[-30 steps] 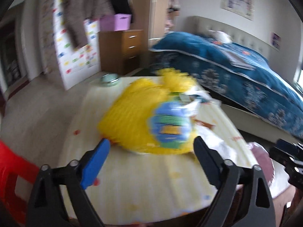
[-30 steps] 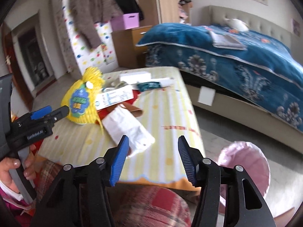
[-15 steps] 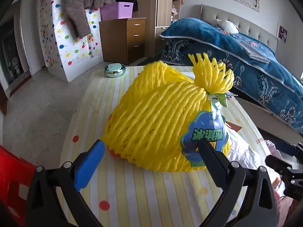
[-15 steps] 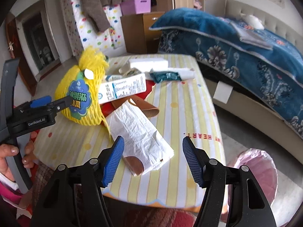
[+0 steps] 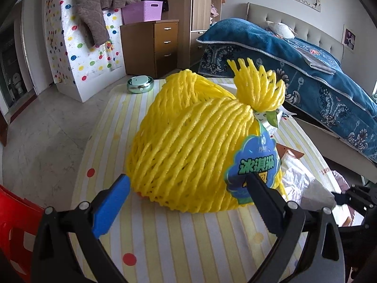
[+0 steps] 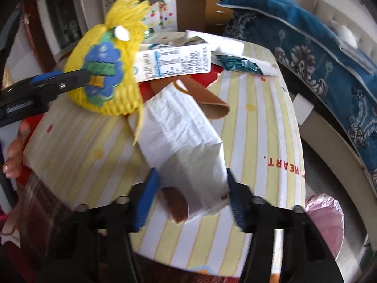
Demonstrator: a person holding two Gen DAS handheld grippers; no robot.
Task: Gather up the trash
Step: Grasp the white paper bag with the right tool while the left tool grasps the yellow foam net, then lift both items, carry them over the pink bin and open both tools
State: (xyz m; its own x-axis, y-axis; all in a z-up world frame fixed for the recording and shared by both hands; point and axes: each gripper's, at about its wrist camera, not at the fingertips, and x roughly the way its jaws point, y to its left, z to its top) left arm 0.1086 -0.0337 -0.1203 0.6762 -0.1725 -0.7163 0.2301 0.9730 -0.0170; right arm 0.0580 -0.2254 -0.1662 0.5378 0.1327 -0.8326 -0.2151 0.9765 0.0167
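- Left wrist view: my left hand-held gripper is spread wide and level with the counter, its fingers flanking the base of the yellow foam fruit net. Blue pad sits just beside the net's near-left edge, black finger lies against its blue-green label. No squeeze on it yet.
- Right wrist view: my right hand-held gripper is also open, straddling the near end of the crumpled white paper bag, which lies flat on the striped counter with a brown piece poking out beneath it.
- Other trash waits beyond: a white carton, a teal wrapper, brown cardboard.
- I'd say this is the grasp step for both hands: lined up, neither one closed.
- Next calls for pinching shut. The net is soft and springy, so a firm close low down; the bag is thin, so catch enough paper that it doesn't slide out.
- Pink-lined bin sits low off the counter's right edge, likely where it all goes.
- Both hands come in low from the near edge, pointing across the counter.
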